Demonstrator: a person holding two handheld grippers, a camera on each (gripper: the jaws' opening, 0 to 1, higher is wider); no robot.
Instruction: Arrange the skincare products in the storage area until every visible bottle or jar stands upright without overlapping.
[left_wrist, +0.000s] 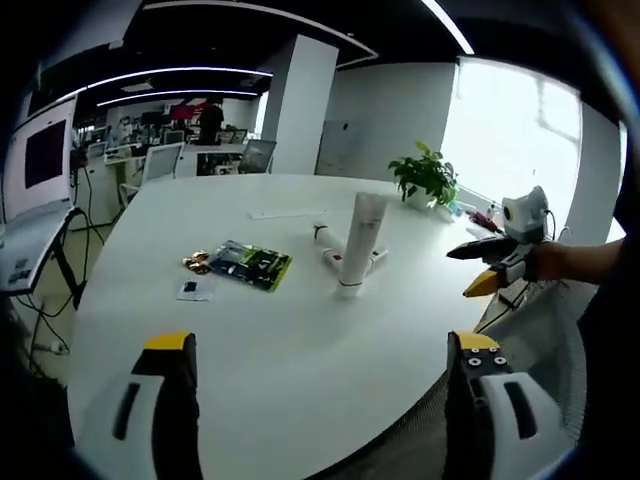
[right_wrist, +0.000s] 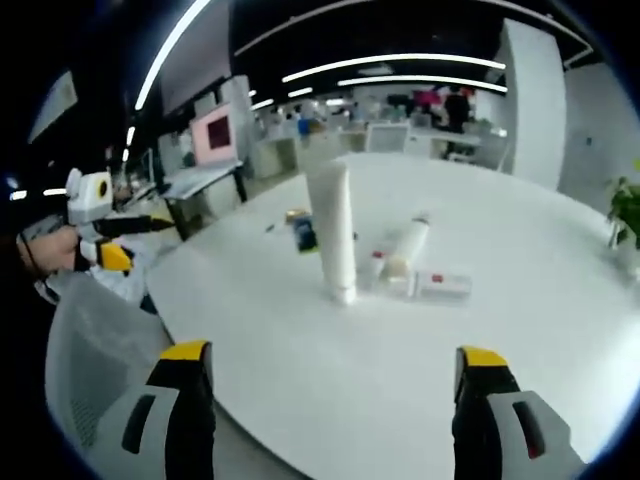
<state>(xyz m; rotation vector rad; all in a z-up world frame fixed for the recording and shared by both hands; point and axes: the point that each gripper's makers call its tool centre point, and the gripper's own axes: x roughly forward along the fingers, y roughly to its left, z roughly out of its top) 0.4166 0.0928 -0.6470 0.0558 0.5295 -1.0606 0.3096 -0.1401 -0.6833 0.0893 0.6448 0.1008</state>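
Observation:
A tall white tube (left_wrist: 360, 243) (right_wrist: 333, 230) stands upright on its cap near the middle of the round white table (left_wrist: 260, 340) (right_wrist: 400, 380). Behind it lie a white bottle (right_wrist: 408, 244) (left_wrist: 324, 235), a small flat white box (right_wrist: 441, 285) and a small red-marked item (right_wrist: 375, 268) (left_wrist: 376, 259). My left gripper (left_wrist: 320, 345) is open, short of the table edge and well away from the tube; it also shows at the far left (right_wrist: 108, 240), held by a hand. My right gripper (right_wrist: 332, 352) is open and holds nothing; it appears off the table's right edge (left_wrist: 492, 266).
A green-and-black packet (left_wrist: 251, 265) (right_wrist: 304, 235), a gold wrapper (left_wrist: 196, 263) and a small sachet (left_wrist: 194, 290) lie left of the tube. A potted plant (left_wrist: 425, 176) stands at the far edge. A mesh chair (left_wrist: 540, 325) (right_wrist: 90, 335) is by the near rim.

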